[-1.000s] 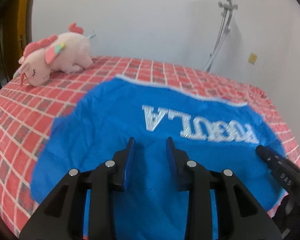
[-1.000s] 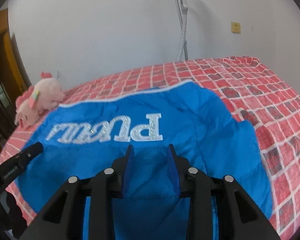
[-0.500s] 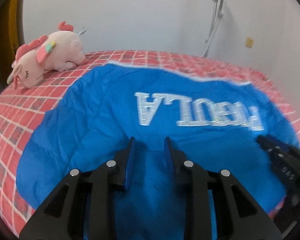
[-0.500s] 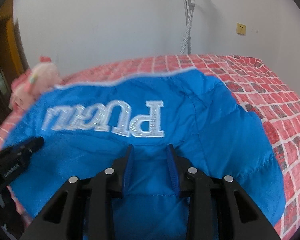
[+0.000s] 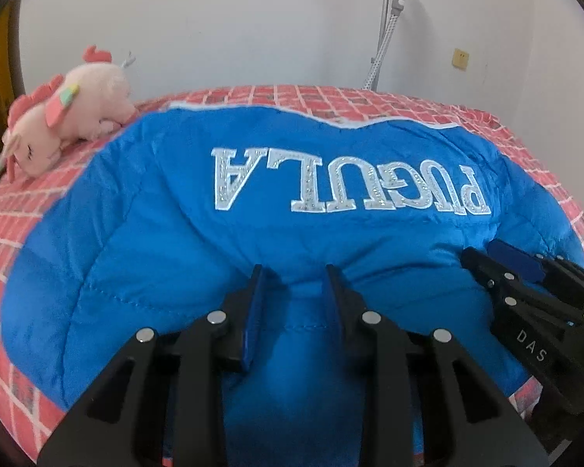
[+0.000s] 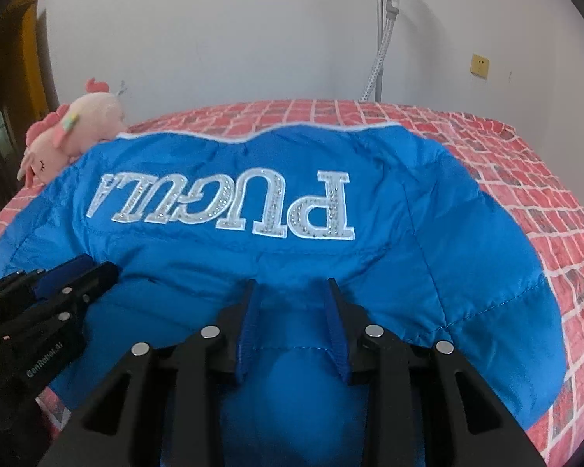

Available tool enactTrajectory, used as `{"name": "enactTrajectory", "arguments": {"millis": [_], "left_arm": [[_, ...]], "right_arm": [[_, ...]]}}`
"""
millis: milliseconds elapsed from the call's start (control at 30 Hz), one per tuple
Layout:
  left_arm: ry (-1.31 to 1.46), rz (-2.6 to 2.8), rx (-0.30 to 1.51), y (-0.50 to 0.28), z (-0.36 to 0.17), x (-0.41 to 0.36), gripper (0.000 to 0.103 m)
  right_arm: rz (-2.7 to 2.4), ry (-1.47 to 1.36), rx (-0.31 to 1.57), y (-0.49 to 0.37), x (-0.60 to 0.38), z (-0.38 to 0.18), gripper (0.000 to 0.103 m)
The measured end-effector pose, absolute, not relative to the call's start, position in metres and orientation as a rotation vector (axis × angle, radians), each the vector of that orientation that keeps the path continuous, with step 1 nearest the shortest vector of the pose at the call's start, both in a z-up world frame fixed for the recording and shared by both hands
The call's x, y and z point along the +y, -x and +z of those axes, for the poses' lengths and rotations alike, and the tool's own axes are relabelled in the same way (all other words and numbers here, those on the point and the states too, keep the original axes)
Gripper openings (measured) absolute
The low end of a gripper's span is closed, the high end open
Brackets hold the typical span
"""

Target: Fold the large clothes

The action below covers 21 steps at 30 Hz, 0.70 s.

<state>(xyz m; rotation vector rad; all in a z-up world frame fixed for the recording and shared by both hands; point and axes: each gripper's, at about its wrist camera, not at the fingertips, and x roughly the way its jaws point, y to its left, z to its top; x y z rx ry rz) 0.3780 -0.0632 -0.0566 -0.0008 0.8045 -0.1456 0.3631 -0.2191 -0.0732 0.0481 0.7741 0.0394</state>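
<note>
Left wrist view: left gripper (image 5: 295, 284) angled down over the near part of a blue padded jacket (image 5: 167, 241) spread on the red checked bed (image 5: 15, 210); jaws opening slightly, narrowly parted, a bunched fold of jacket pinched between the pads; right gripper (image 5: 498, 258) low at right, on the fabric

Right wrist view: right gripper (image 6: 292, 295) tilted down likewise, jaws narrowly parted, clamped on a fold of jacket (image 6: 467, 257); left gripper (image 6: 81, 270) at lower left; pink plush toy (image 6: 74, 132) beside the far left edge
</note>
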Motion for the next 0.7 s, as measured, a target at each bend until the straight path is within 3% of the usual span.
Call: {"name": "enactTrajectory", "arguments": {"millis": [200, 267, 300, 333, 367, 433, 533, 700], "left_arm": [[0.022, -0.169, 0.827, -0.378, -0.047, -0.057, 0.029], [0.045, -0.174, 0.843, -0.375, -0.033, -0.045, 0.031], [0.041, -0.159, 0.835, -0.374, -0.024, -0.038, 0.033], [0.034, -0.139, 0.810, -0.371, -0.013, -0.029, 0.043], [0.029, -0.120, 0.790, -0.369, -0.005, -0.021, 0.059], [-0.018, -0.041, 0.758, -0.366, 0.013, 0.005, 0.072], [-0.051, 0.053, 0.765, -0.370, 0.017, 0.041, 0.077], [0.086, 0.004, 0.892, -0.391, -0.009, 0.086, 0.079]], "right_arm": [[0.096, -0.056, 0.783, -0.361, -0.225, -0.067, 0.035], [0.160, -0.099, 0.799, -0.359, -0.238, -0.055, 0.046], [0.165, -0.123, 0.789, -0.359, -0.246, -0.047, 0.051], [0.156, -0.146, 0.774, -0.357, -0.257, -0.038, 0.059], [0.132, -0.168, 0.760, -0.355, -0.272, -0.026, 0.067], [0.091, -0.190, 0.743, -0.351, -0.297, -0.012, 0.076], [-0.004, -0.194, 0.760, -0.353, -0.334, -0.007, 0.085], [0.007, -0.332, 0.880, -0.372, -0.382, -0.039, 0.085]]}}
